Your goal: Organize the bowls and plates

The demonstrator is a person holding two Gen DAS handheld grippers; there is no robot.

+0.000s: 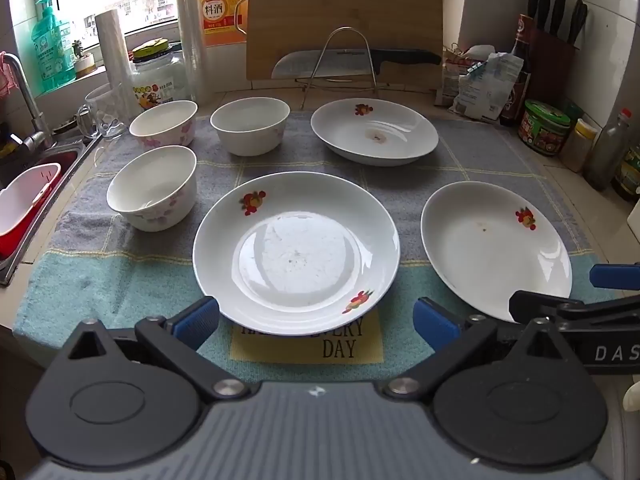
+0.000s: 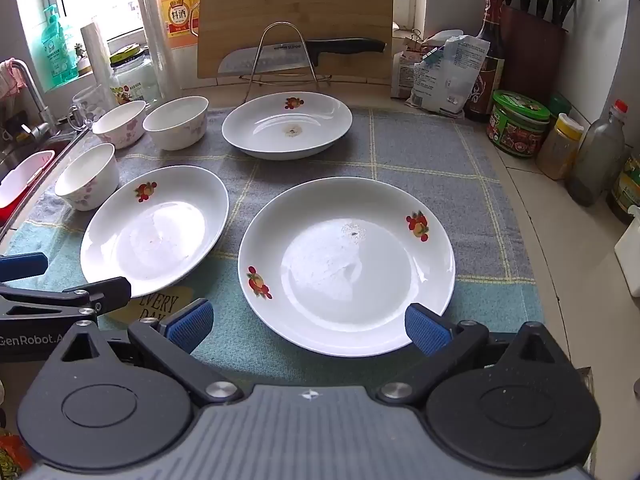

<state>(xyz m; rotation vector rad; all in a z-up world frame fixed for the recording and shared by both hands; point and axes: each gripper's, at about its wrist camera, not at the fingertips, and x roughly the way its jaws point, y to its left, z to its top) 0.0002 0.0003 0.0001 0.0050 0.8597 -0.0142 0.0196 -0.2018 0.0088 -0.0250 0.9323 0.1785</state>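
Observation:
Three white plates with red flower prints lie on a checked cloth (image 1: 480, 152). The middle plate (image 1: 296, 252) sits just ahead of my left gripper (image 1: 316, 320), which is open, its blue pads apart beside the near rim. The right plate (image 2: 346, 266) lies ahead of my right gripper (image 2: 308, 324), also open with nothing gripped. The far plate (image 1: 374, 132) rests near a wire rack (image 1: 344, 60). Three white bowls with pink flowers stand at the left: a near bowl (image 1: 154, 188) and two behind it (image 1: 164, 124) (image 1: 250, 124).
A sink (image 1: 48, 168) with a red and white basket (image 1: 24, 204) borders the cloth on the left. A cutting board (image 1: 344, 12) and a knife (image 1: 360, 60) stand at the back. Jars and bottles (image 1: 544, 128) and a knife block (image 1: 552, 52) crowd the right.

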